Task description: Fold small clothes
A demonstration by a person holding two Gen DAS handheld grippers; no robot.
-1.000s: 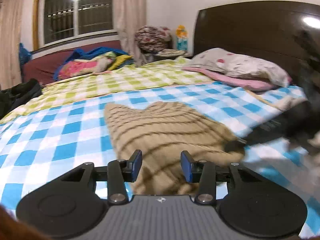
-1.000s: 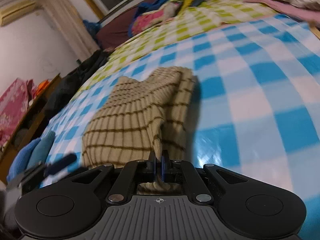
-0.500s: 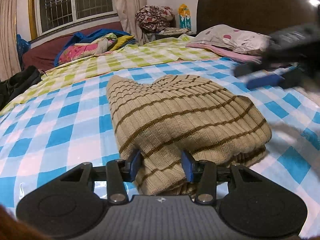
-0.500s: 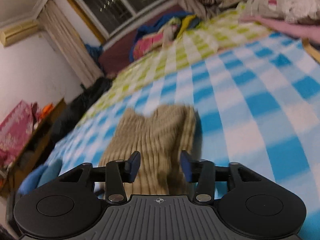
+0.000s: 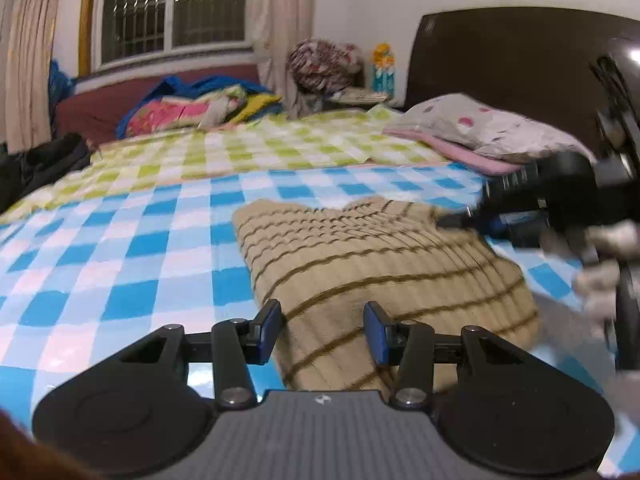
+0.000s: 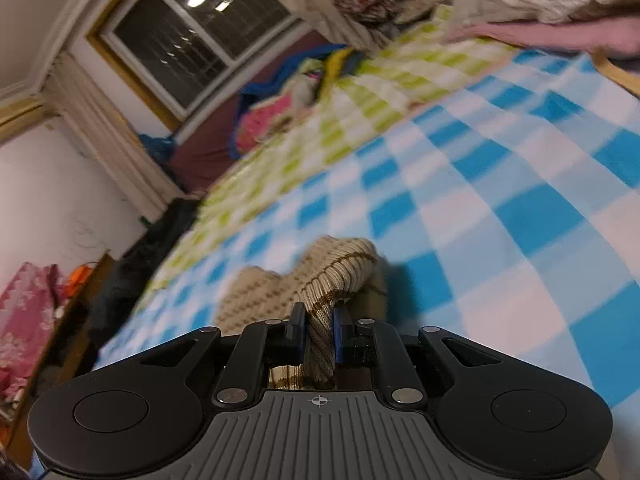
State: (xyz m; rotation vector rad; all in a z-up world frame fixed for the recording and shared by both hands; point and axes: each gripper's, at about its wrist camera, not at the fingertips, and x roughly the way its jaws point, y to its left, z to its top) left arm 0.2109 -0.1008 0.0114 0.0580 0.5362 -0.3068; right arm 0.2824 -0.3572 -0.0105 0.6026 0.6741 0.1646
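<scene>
A folded beige knit garment with brown stripes (image 5: 372,264) lies on the blue-and-white checked bed sheet (image 5: 120,264). My left gripper (image 5: 322,330) is open, its jaws on either side of the garment's near edge. My right gripper (image 6: 319,336) is shut on a thick fold at the garment's (image 6: 332,276) far right edge. In the left wrist view the right gripper (image 5: 480,220) shows blurred at the garment's far right corner.
A green checked blanket (image 5: 260,148) covers the far half of the bed. Pillows (image 5: 480,132) lie against the dark headboard (image 5: 520,64) at right. Colourful bedding (image 5: 188,108) is piled under the window. Dark clothes (image 5: 36,164) lie at the left edge.
My right gripper, open half a second ago, has come down and shut on the garment's far right edge. My left gripper stays open and has lifted slightly back from the near edge.
</scene>
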